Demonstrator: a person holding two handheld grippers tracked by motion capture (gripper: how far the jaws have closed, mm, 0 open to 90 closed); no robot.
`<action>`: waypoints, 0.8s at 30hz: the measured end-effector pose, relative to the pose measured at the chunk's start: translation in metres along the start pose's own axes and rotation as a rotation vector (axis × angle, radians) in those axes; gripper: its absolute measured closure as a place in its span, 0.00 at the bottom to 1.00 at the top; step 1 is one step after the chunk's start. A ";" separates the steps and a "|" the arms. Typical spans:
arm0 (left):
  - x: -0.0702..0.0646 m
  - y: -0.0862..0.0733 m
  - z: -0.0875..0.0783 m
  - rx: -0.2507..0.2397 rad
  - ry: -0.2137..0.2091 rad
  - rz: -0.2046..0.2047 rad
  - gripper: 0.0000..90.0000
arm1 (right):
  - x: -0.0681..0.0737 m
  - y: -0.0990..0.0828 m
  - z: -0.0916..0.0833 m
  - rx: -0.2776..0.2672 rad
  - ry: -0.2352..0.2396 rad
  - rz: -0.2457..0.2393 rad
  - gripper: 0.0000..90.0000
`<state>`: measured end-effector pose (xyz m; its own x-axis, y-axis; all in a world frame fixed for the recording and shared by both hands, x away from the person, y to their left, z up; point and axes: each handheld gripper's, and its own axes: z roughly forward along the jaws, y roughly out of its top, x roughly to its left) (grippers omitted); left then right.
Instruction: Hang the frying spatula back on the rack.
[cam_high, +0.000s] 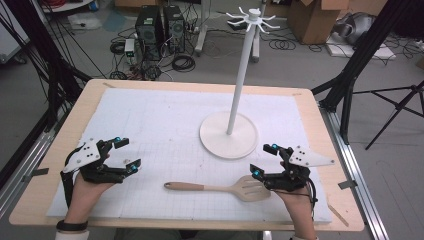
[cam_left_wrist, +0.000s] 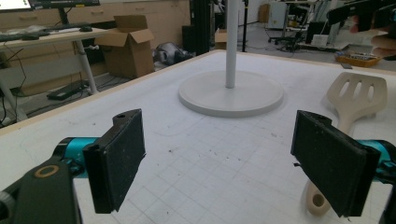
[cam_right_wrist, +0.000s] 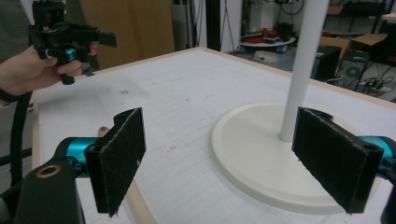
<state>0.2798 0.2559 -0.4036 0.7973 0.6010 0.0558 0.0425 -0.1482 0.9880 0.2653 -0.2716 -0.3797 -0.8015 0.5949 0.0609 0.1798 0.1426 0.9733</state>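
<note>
A beige slotted spatula (cam_high: 220, 189) lies flat on the white mat near the table's front edge, handle pointing left, head to the right. A white rack (cam_high: 229, 134) with a tall pole and hook arms at the top stands on a round base mid-table. My left gripper (cam_high: 127, 153) hovers open at the front left, nothing between its pads; its view shows the spatula (cam_left_wrist: 357, 96) ahead on the right and the rack base (cam_left_wrist: 231, 95). My right gripper (cam_high: 264, 160) is open just above and right of the spatula head. The rack base (cam_right_wrist: 261, 154) lies between its jaws.
The white gridded mat (cam_high: 165, 125) covers most of the wooden table (cam_high: 310, 105). Computer towers, cables and cardboard boxes sit on the floor beyond the far edge. Black tripod legs stand to the right.
</note>
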 end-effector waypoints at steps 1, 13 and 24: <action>0.000 0.000 0.000 0.000 -0.002 0.006 0.20 | 0.000 0.002 0.002 0.000 0.008 -0.012 0.18; -0.002 0.001 -0.001 -0.002 -0.009 0.005 0.20 | 0.010 0.021 0.023 0.099 0.141 -0.071 0.25; -0.002 0.001 0.000 0.004 -0.018 0.006 0.20 | 0.026 0.023 0.059 0.250 0.216 -0.149 0.30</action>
<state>0.2781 0.2541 -0.4028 0.8081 0.5862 0.0589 0.0404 -0.1548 0.9871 0.2817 -0.2062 -0.3688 -0.9268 0.3755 -0.0061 0.1642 0.4199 0.8926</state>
